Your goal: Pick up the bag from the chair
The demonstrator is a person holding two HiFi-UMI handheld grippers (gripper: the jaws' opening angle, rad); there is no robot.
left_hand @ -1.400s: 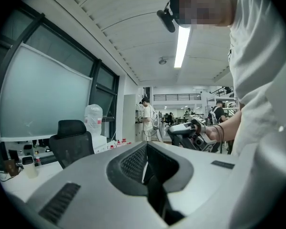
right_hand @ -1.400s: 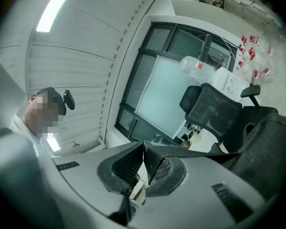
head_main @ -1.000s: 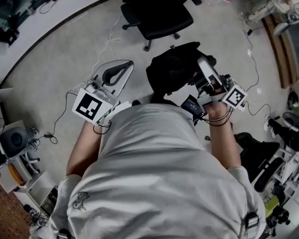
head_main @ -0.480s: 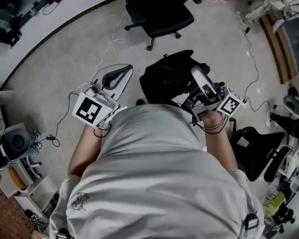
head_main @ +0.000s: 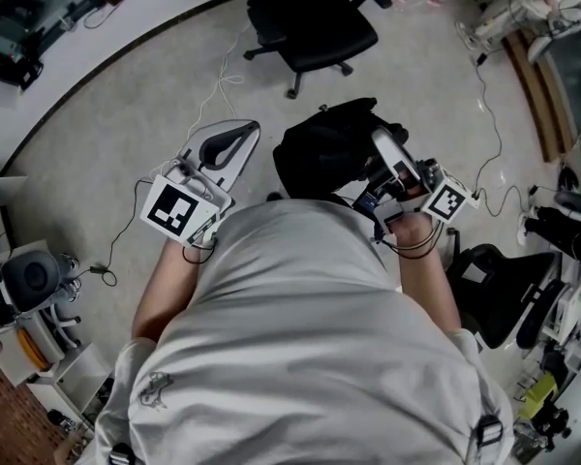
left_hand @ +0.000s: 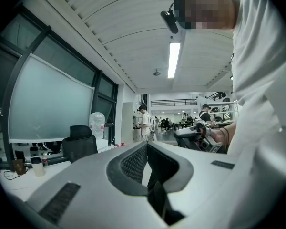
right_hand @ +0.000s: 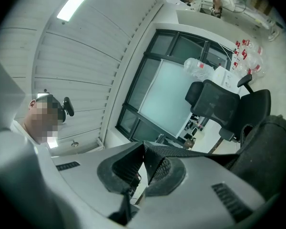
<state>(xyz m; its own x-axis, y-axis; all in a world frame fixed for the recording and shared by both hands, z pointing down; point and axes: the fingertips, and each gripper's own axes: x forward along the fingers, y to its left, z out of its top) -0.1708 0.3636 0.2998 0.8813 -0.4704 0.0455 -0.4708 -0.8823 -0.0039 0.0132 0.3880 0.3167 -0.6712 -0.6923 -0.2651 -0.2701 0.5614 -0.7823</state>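
- Here, we held the right gripper (right_hand: 143, 149) clamped on the black webbing strap (right_hand: 195, 151) of the bag (head_main: 324, 148). The bag hung just in front of us above the floor (head_main: 126, 114), well apart from the black office chair (head_main: 315, 22).
- The left gripper (left_hand: 146, 145) had its jaws together on nothing (it sat off to our left, clear of the bag).
- To do the lift well, we judged, the grip belonged square across the webbing rather than at its edge. A steady, vertical raise would keep the load from swinging.
- The free gripper, we judged, could go under the bag's body if the bag tilted or the strap slipped.
- Counted: one bag, one strap in the jaws and two grippers. The head view also showed two black chairs: the office chair ahead and a second chair (head_main: 494, 289) low at our right, only partly seen.
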